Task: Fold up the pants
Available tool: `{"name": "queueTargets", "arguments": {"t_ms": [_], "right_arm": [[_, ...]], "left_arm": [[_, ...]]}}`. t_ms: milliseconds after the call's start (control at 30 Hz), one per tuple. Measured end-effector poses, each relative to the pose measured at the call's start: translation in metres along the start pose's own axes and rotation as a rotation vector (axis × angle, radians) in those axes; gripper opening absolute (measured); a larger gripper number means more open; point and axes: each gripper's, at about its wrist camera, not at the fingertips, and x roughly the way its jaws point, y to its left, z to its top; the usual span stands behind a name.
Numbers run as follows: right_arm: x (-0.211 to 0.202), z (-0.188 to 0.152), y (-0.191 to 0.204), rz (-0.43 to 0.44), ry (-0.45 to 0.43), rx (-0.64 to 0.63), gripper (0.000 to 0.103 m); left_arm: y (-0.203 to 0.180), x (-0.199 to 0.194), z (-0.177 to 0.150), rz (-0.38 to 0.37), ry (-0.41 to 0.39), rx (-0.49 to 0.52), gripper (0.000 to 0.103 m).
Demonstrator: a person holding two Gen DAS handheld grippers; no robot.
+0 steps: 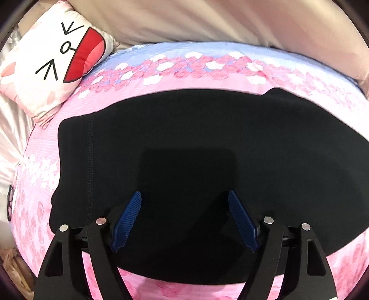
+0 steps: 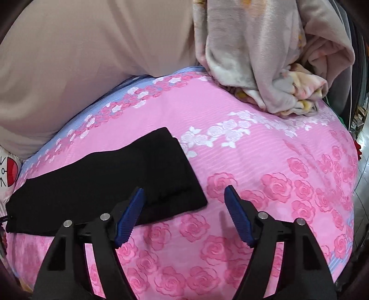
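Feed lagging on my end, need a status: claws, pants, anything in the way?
Left claw open over the black pants, gripping nothing. Right claw open at the pants' end, empty. Pants flat on the pink bedsheet. Blanket pile well clear.

Ahead of and beneath your tools lay a bed dressed in a pink sheet (image 2: 265,143) printed with roses, with a pale blue band and white blossoms along its far side. Beyond that band, past your tools' reach, a beige fabric-covered backing (image 1: 207,20) rose the full width of the bed. Ahead and to the left of your left tool sat a white cushion (image 1: 53,62) bearing a cartoon face with a red mouth. Ahead and to the right of your right tool a grey plush blanket (image 2: 265,57) lay heaped. Farther right, glossy floor (image 2: 363,147) showed. Lighting was even and bright.
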Motion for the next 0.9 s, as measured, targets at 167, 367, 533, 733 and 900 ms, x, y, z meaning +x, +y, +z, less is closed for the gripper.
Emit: {"name": "queueTargets", "arguments": {"t_ms": [167,367,533,733,900], "right_arm": [[0.032,0.006,0.014,-0.069,0.048,-0.084,0.028],[-0.01,0.0,0.014,-0.107,-0.055,-0.083,0.011],[0.017,-0.011,-0.017,-0.104,0.059,-0.022,0.027],[-0.016,0.012,0.03,-0.061,-0.081,-0.081,0.027],[0.052,0.02,0.081,-0.045,0.041,-0.303,0.022]], "left_arm": [[-0.038,-0.034,-0.001,-0.073,-0.1,0.062,0.075],[-0.069,-0.029,-0.011,-0.046,-0.088,0.172,0.075],[-0.071,-0.008,-0.016,-0.051,-0.036,0.171,0.077],[-0.064,-0.006,-0.021,-0.073,-0.031,0.129,0.082],[-0.064,-0.006,-0.022,-0.063,-0.042,0.12,0.084]]}}
